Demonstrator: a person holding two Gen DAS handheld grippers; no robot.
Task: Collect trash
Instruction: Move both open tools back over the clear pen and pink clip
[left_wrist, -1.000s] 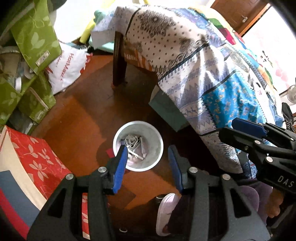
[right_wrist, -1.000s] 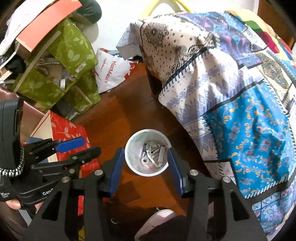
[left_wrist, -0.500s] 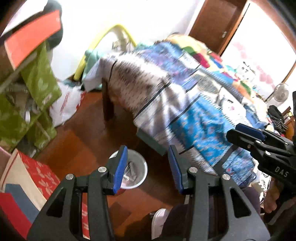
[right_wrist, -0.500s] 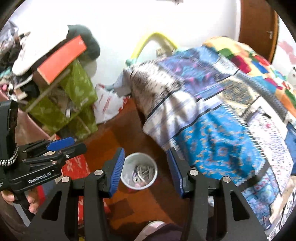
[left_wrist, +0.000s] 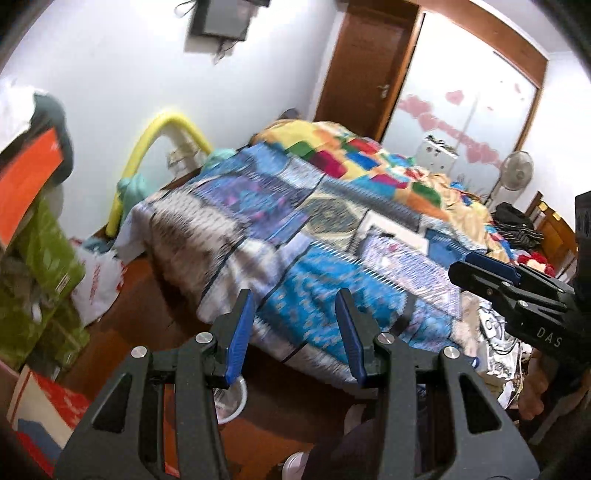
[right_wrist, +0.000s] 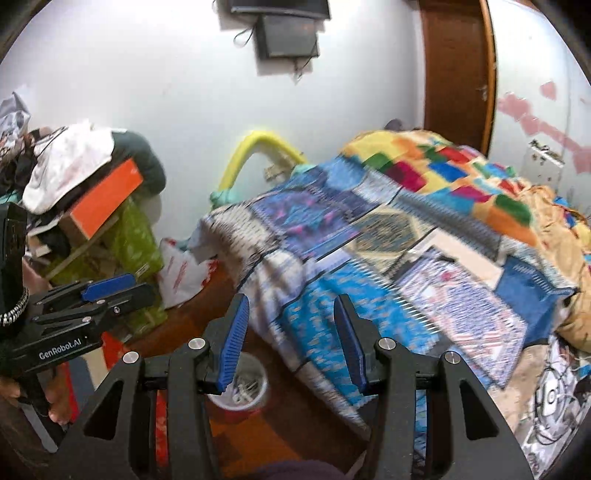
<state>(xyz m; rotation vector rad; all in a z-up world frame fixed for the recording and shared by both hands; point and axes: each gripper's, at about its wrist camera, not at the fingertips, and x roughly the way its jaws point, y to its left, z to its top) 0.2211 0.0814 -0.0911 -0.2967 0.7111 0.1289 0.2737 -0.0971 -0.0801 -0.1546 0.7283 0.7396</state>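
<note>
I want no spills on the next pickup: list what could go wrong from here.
1. The bin sits on the floor by the bed corner, half hidden behind the right claw; a low swing might tip it.
2. Both claws, left included, are open and empty near the hanging quilt, which could snag.
3. Cables at the bed edge may tangle a grab.

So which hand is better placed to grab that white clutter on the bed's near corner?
Probably the right: the right tongs, empty, are nearer the white clutter; the left tongs, also empty, sit on the bin side.
</note>
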